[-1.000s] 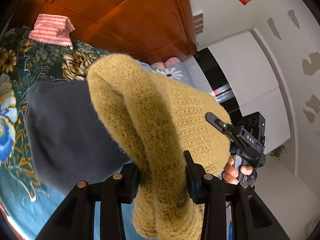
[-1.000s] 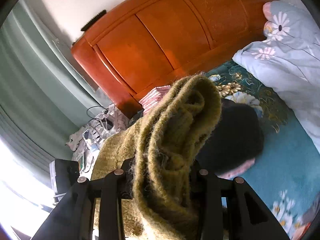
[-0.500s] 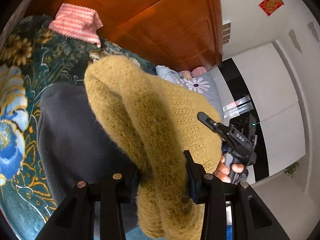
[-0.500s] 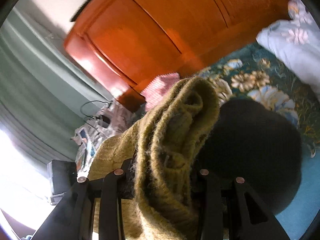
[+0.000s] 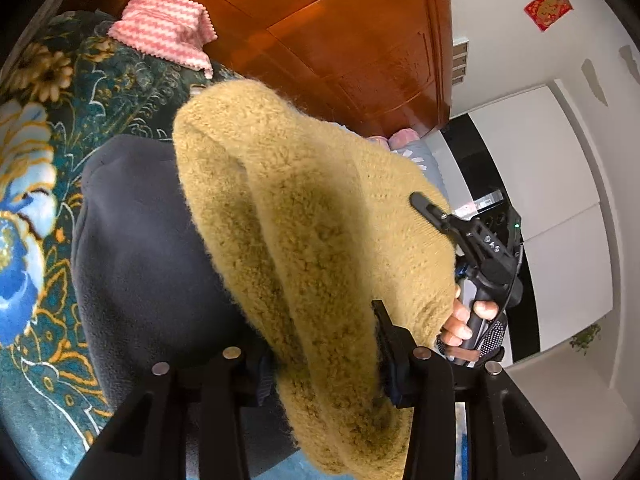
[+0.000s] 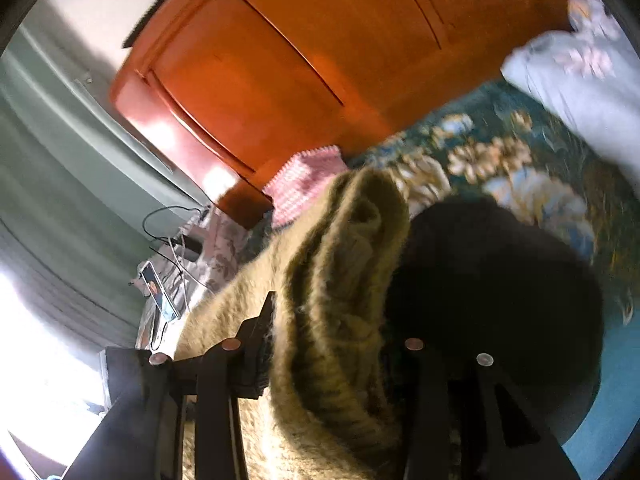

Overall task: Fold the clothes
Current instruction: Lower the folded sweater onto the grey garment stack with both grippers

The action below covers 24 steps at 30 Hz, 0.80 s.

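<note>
Both tongs pinch the mustard knit sweater: the left tongs (image 5: 324, 344) clamp a thick bunched fold at the bottom centre of their frame, and the right tongs (image 6: 332, 344) grip another bunch low in theirs, so the sweater (image 5: 304, 216) hangs off the bed between two held edges. It seems lifted this way to carry it over the dark grey garment (image 5: 140, 240) lying on the floral bedspread (image 5: 36, 168) at left, likely for stacking or the next fold

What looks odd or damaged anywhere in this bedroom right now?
The white wall has bare patches where the paint looks peeled. Otherwise nothing stands out: each hand-held gripper, left and right, holds the yellow sweater bunched above a dark garment on the floral bedspread.
</note>
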Motion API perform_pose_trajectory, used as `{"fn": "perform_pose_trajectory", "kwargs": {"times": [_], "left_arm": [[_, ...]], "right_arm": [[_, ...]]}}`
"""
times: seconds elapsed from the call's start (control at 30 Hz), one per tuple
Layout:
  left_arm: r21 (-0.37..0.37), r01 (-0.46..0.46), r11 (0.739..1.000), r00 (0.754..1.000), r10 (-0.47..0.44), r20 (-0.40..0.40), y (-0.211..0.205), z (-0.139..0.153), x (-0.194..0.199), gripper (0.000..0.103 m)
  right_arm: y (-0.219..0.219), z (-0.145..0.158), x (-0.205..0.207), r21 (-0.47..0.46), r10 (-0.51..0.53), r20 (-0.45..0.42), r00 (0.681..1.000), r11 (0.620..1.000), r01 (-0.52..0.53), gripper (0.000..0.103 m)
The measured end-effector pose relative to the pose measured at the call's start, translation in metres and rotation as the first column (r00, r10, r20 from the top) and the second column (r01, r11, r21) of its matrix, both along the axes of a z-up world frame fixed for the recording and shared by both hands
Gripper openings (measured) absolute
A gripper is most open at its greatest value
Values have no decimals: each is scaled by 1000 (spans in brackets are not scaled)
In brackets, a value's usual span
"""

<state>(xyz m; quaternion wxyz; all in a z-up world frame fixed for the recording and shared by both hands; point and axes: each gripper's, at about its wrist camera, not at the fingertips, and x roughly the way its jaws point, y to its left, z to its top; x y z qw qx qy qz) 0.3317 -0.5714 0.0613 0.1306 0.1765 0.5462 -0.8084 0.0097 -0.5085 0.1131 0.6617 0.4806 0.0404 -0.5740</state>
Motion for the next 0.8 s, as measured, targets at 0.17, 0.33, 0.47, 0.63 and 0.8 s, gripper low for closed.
{"fn": "perform_pose_trajectory", "kwargs": {"times": [0.17,0.33,0.47,0.63,0.8], "left_arm": [[2,-4,1000,1000,4,6,-2,2,7,46],[-34,0,999,999,2,49,-5,11,11,49],[-90,-9,996,995,18,103,0,24,18,55],[-208,-31,978,984,67,167,7,49,23,58],[-321,-48,946,967,124,220,14,75,24,60]], "right_arm": [[2,-26,-10,42,-42,54,998,998,40,42],[13,-22,-22,14,-75,79,994,997,75,52],[31,-14,-41,3,-145,83,986,989,145,54],[54,-2,-44,7,-208,35,978,978,208,54],[73,26,-22,-29,-261,-162,952,965,260,54]]}}
